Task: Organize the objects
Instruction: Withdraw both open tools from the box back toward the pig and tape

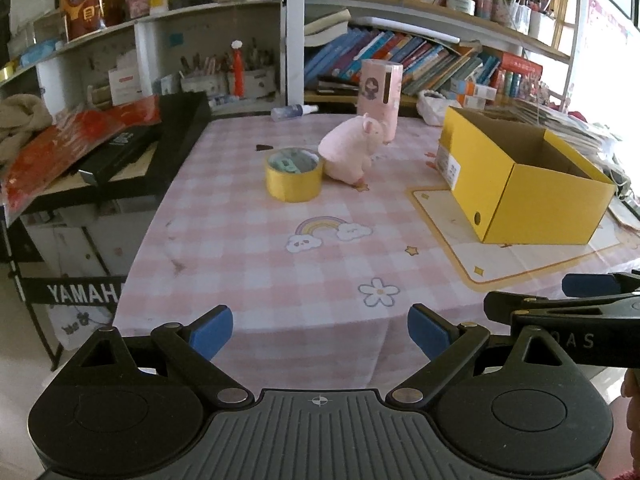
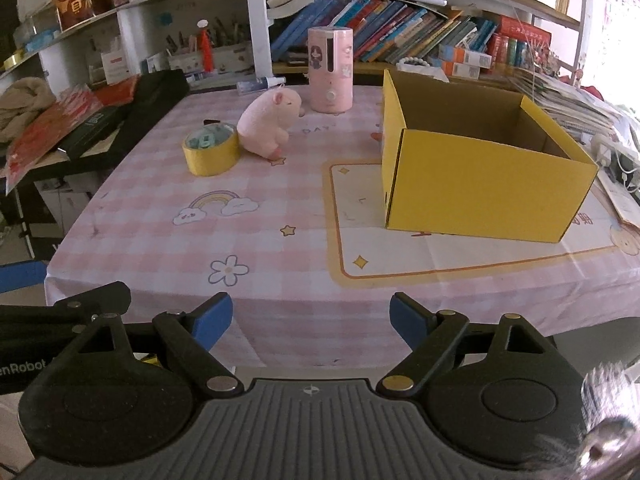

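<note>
Both our left hand-held gripper (image 1: 320, 330) and right hand-held gripper (image 2: 311, 318) gape empty; grabbing the soft pink plush pig (image 2: 267, 126) may nudge the touching yellow tape roll (image 2: 211, 154).

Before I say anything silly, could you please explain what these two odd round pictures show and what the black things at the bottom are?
Each picture comes from a wide-angle camera mounted on a hand-held gripping device; a person carries one in each hand. The black frame with blue pads at the bottom is that tool itself: the left tool in one view, the right tool in the other. Both stand open and hold nothing. Ahead is a table with a pink checked cloth. On it sit a roll of yellow tape, a pink plush pig touching it, a pink cylinder-shaped device and an open yellow box, apparently empty.
</note>
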The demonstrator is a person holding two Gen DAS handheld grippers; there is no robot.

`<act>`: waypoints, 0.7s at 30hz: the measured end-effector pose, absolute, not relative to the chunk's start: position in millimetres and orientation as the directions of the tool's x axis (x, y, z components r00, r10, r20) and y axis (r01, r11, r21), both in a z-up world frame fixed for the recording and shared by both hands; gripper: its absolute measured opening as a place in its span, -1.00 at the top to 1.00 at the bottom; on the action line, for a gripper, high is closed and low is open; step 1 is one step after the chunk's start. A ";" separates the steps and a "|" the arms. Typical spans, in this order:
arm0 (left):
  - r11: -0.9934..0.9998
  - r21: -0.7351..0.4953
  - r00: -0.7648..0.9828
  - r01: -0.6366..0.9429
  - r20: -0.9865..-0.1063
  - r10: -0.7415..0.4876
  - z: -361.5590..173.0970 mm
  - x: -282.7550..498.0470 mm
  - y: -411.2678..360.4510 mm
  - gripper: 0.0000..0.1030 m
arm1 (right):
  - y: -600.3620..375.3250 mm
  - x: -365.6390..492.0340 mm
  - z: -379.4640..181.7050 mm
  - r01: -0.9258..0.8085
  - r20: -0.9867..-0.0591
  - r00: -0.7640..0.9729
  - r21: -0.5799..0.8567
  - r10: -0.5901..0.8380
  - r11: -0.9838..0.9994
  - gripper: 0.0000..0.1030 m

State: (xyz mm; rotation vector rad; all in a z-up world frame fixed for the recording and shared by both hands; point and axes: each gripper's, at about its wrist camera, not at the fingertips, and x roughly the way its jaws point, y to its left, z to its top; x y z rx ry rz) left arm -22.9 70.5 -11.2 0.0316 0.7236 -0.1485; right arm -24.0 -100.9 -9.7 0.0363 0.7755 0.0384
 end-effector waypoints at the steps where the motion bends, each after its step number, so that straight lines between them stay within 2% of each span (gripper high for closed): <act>1: 0.989 -0.021 0.740 0.147 -0.661 -0.124 -11.5 -21.9 70.4 -0.87 | -101.1 -23.1 -9.7 -0.020 -0.698 0.714 0.046 0.046 0.999 -0.66; 10: 0.991 -0.017 0.727 0.131 -0.678 -0.108 -18.4 -1.3 75.1 -0.87 | -98.3 0.7 -17.6 -0.028 -0.712 0.700 0.060 0.063 0.998 -0.66; 21: 0.998 -0.015 0.741 0.064 -0.669 -0.057 -14.6 62.6 81.9 -0.87 | -89.3 76.4 -12.2 -0.089 -0.697 0.708 0.065 0.110 0.994 -0.66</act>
